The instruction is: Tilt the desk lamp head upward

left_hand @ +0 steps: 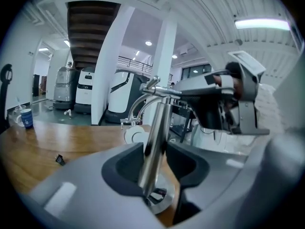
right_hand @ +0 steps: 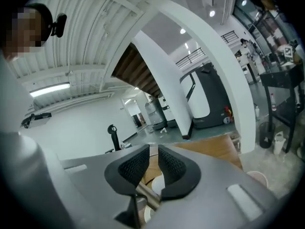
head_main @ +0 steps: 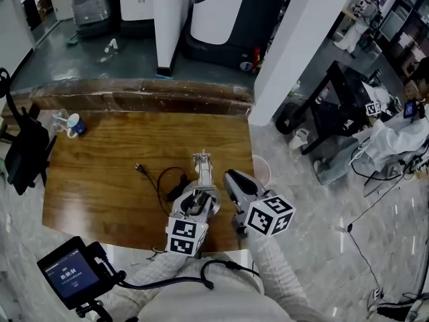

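Desk lamp (head_main: 202,163): near edge of tabletop (head_main: 107,180), right of middle.
Left tool (left_hand: 155,157): jaws apart, lamp pole between them.
Right tool (right_hand: 152,157): jaws slightly apart.
Cup (head_main: 76,125): far-left corner, thin stick inside.

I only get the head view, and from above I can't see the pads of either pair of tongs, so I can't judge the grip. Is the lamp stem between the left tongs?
Observer: Yes. In the left gripper view the lamp stem stands between the left tongs, whose pads are apart, not clamped on it.
Operator: And the right tongs?
Observer: The right gripper view shows the right tongs with only a narrow slit between the pads and nothing in it.
Operator: Anything close to them?
Observer: A metal bar crosses just beneath those pads. I cannot tell whether it touches them.
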`<state>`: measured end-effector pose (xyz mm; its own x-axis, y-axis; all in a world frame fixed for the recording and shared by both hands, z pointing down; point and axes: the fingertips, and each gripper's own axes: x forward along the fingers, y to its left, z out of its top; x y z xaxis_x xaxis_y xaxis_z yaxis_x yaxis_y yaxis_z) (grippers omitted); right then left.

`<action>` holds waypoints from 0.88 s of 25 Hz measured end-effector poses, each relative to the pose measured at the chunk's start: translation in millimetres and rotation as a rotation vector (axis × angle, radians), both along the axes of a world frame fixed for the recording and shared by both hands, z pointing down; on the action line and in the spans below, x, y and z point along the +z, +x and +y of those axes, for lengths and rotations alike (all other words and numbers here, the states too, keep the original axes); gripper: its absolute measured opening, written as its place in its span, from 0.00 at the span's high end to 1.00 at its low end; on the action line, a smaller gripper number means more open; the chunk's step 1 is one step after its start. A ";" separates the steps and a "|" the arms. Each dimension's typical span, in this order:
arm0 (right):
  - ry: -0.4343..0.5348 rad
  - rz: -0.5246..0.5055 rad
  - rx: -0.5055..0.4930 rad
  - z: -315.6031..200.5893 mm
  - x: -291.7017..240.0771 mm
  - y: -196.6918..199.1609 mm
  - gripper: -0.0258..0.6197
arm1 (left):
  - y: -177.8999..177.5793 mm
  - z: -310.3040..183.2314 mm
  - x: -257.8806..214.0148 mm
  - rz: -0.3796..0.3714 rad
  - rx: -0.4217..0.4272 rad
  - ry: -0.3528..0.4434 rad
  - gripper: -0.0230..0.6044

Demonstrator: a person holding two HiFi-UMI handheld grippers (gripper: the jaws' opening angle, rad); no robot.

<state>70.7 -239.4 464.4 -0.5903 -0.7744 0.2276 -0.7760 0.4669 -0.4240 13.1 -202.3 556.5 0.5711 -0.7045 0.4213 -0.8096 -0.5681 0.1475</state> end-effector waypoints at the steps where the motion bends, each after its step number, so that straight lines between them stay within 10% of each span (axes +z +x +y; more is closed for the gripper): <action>1: -0.014 -0.013 -0.029 -6.0 -1.5 -2.7 0.89 | 0.5 0.0 0.0 -0.002 -0.004 -0.002 0.75; 8: -0.225 -0.156 -0.234 -27.4 12.8 -24.5 0.81 | 3.1 4.8 -5.9 -0.037 -0.018 0.027 0.75; 14: -0.521 -0.585 -0.290 -32.3 29.7 -31.8 0.81 | 3.1 7.8 -7.0 -0.050 -0.010 0.030 0.75; 22: -0.682 -0.704 -0.320 -36.8 47.9 -41.9 0.77 | 1.6 9.3 -4.2 -0.068 0.002 0.030 0.74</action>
<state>28.8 -276.2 512.3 -0.9157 -0.3932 0.0830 -0.1313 0.0976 -0.9865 14.7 -192.9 552.3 0.5434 -0.7160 0.4383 -0.8159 -0.5733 0.0749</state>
